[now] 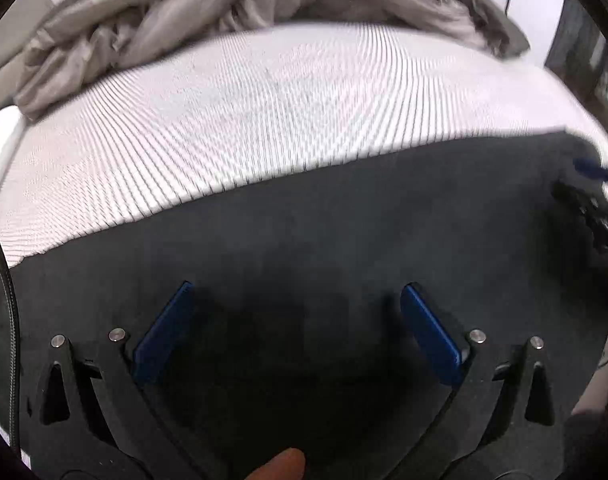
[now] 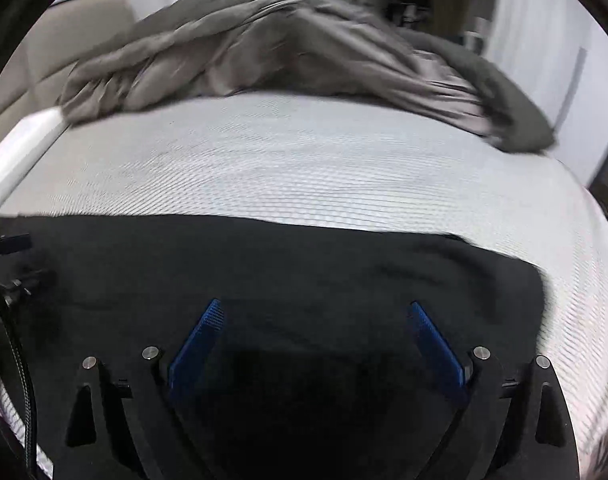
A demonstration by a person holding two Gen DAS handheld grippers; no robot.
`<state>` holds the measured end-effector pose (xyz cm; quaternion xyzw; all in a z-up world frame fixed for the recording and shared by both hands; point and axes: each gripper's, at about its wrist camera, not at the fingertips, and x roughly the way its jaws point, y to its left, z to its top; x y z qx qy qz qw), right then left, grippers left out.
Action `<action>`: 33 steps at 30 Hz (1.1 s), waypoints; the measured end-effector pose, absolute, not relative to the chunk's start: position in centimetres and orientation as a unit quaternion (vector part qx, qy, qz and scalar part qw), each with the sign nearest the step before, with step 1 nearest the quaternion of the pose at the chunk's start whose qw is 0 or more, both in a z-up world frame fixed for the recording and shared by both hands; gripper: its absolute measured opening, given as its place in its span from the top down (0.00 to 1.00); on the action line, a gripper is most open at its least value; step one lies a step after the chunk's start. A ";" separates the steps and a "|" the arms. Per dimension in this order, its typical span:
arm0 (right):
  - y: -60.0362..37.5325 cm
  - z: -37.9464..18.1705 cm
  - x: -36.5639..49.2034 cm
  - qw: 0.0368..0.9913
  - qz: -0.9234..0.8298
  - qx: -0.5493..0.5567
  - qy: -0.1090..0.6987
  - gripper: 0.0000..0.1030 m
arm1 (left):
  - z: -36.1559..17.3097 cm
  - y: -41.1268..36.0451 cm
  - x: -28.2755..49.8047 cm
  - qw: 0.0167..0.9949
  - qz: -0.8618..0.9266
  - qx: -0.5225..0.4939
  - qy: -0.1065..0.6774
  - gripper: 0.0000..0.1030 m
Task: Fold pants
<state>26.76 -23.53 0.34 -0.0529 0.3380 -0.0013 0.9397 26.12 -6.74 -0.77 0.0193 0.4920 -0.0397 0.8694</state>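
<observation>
Black pants [image 1: 324, 240] lie spread flat across the near part of a white ribbed mattress [image 1: 244, 120]. My left gripper [image 1: 296, 292] hovers over the dark cloth with its blue pads wide apart and nothing between them. In the right wrist view the same pants [image 2: 284, 268] fill the lower half, their right end [image 2: 504, 280] slightly rumpled. My right gripper [image 2: 316, 308] stands open above the fabric, empty. The right gripper [image 1: 592, 184] shows at the far right edge of the left wrist view, over the pants' end.
A crumpled grey blanket [image 1: 224, 12] is heaped along the far side of the mattress, seen also as the blanket [image 2: 284, 48] in the right wrist view. A fingertip [image 1: 284, 464] shows at the bottom. A black cable [image 1: 8, 320] hangs at left. A beige headboard [image 2: 64, 40] stands behind.
</observation>
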 end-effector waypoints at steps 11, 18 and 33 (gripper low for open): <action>-30.9 -2.6 31.0 0.915 -0.141 -0.084 0.368 0.09 | -2.6 -3.1 27.7 0.861 -0.037 -0.016 0.508 0.01; -34.7 -0.4 28.7 0.926 -0.179 0.000 0.333 0.10 | -0.4 -4.3 27.7 0.872 -0.042 -0.032 0.487 0.01; -25.3 -2.0 34.7 0.920 -0.079 -0.083 0.374 0.10 | -2.0 -8.3 30.9 0.864 -0.023 -0.024 0.503 0.01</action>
